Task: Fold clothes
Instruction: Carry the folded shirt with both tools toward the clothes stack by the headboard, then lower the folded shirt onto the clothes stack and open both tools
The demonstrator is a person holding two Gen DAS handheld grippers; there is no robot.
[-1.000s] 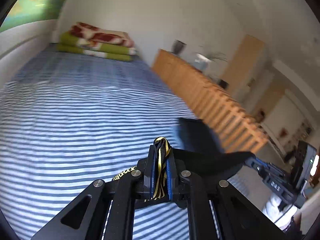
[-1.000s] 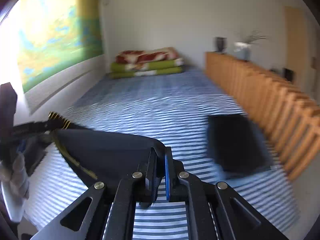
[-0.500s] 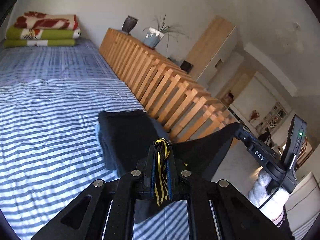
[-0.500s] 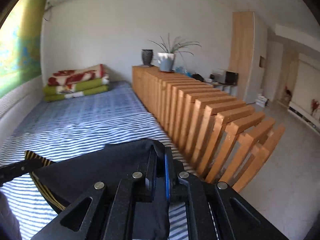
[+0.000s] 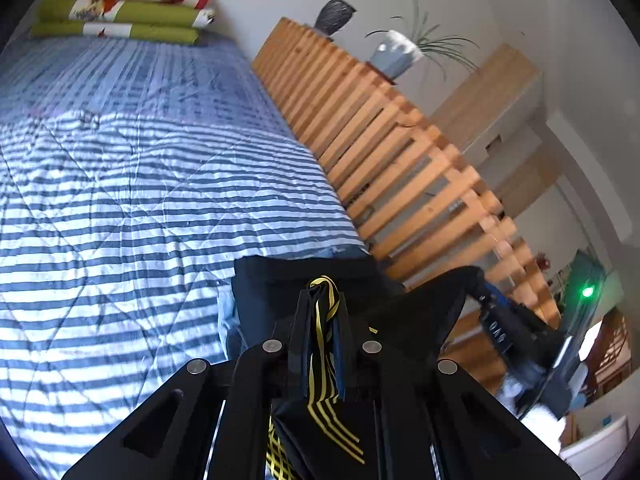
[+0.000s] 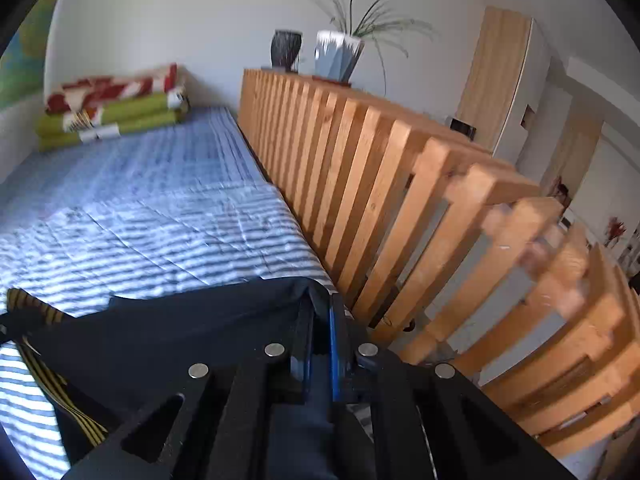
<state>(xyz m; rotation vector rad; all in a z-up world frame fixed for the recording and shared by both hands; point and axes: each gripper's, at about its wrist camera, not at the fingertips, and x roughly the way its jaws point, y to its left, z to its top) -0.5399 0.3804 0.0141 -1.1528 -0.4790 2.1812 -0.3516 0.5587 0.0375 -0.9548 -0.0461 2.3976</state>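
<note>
Black garment with yellow stripes (image 5: 404, 312) hangs stretched between both claws above the near edge of the striped bed (image 5: 120, 200), long axis running claw to claw beside the wooden slatted rail (image 5: 400, 168). Left claw (image 5: 322, 300) is clamped on the striped hem, right claw (image 6: 320, 312) on plain black cloth. Its lower part is cut off; a dark folded item (image 5: 280, 280) beneath is largely hidden.

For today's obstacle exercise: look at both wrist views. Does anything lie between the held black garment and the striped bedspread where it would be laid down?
A folded dark garment already lies on the blue-and-white striped bedspread near the wooden slatted rail, directly beyond the black garment with yellow stripes that both grippers hold. Elsewhere the bedspread looks unobstructed.
</note>
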